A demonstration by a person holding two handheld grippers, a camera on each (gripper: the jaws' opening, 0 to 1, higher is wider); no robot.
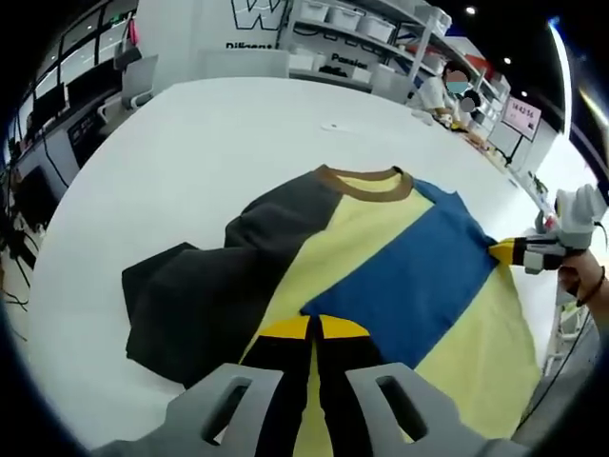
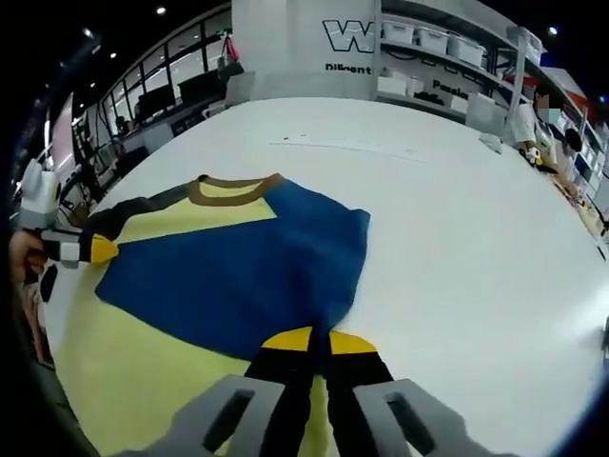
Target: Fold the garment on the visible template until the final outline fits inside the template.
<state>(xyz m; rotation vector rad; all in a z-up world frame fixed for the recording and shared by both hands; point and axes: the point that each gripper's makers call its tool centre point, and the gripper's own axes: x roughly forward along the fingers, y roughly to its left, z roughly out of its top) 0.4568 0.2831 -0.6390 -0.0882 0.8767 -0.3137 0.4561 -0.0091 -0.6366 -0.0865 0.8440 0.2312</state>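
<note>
Left gripper view: a shirt (image 1: 381, 257) of yellow, blue and dark grey is spread on a white table (image 1: 190, 152), and the left gripper (image 1: 314, 333) is clenched on the corner of its folded blue sleeve, while the right gripper (image 1: 509, 252) is pinched on the shirt's far edge. In the right gripper view, the same shirt (image 2: 228, 267) is seen with the right gripper (image 2: 314, 338) closed on the blue fold. Shelves with bins (image 1: 362, 29) and a seated person (image 1: 442, 95) are seen behind the table.

One garment (image 1: 362, 257), two grippers (image 1: 314, 333)
</note>
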